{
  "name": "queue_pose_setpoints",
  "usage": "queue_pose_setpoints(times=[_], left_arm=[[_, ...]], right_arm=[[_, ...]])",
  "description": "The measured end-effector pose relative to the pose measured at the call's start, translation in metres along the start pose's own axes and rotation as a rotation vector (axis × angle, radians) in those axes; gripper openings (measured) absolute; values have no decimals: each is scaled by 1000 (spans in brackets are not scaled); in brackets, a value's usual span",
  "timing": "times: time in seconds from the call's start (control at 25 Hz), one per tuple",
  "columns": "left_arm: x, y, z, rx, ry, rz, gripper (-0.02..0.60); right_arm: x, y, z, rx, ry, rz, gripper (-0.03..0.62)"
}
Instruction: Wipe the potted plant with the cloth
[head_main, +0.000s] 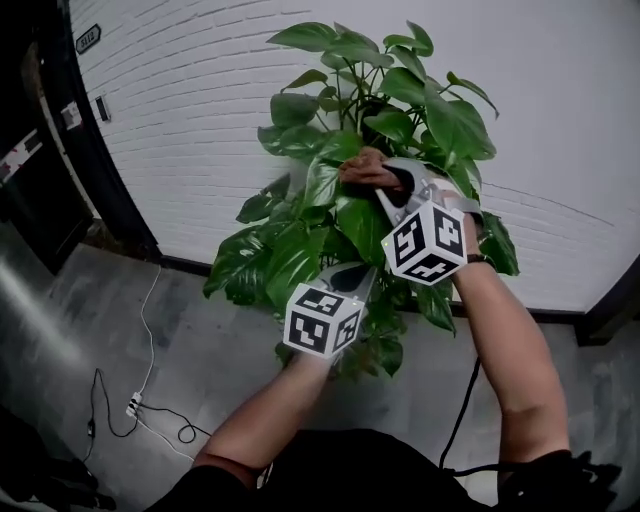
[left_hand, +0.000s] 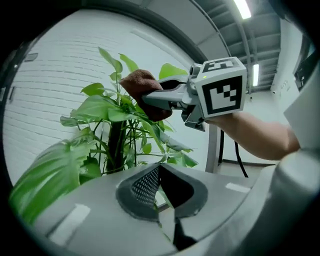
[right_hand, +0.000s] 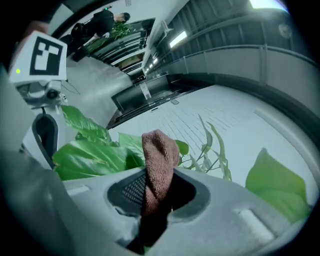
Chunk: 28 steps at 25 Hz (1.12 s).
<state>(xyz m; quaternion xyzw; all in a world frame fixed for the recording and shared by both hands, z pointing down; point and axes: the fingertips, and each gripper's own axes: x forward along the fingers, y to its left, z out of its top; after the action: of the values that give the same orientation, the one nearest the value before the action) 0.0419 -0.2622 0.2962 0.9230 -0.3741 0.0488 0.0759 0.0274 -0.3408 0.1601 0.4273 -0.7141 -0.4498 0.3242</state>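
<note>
Okay, the potted plant stands on the grey floor against a white brick wall; its pot is hidden under the foliage. The right gripper is up in the top leaves, jaws clamped on a brown cloth. In the right gripper view the cloth sticks up out of the closed jaws, just beside a broad leaf. The left gripper sits lower, in the middle leaves. In the left gripper view its jaws are nearly together, and a thin leaf seen edge-on looks pinched between them. That view also shows the cloth pressed against the upper leaves. A white cable lies on the floor to the left.
</note>
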Motion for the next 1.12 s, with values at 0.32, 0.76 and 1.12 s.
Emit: queue_pose_setpoints(times=[0.32,0.76,1.12], left_arm=[[1,-5,9,72,-51,1,17],[0,-3,3,203,-41,48,17],[-1,-3,-5,186,-29,45,17]], right_arm=[[38,15,-15,-86,74,112,67],[26,46,-13,-114,61,231,67],[10,66,-9,-124,51,260,67]])
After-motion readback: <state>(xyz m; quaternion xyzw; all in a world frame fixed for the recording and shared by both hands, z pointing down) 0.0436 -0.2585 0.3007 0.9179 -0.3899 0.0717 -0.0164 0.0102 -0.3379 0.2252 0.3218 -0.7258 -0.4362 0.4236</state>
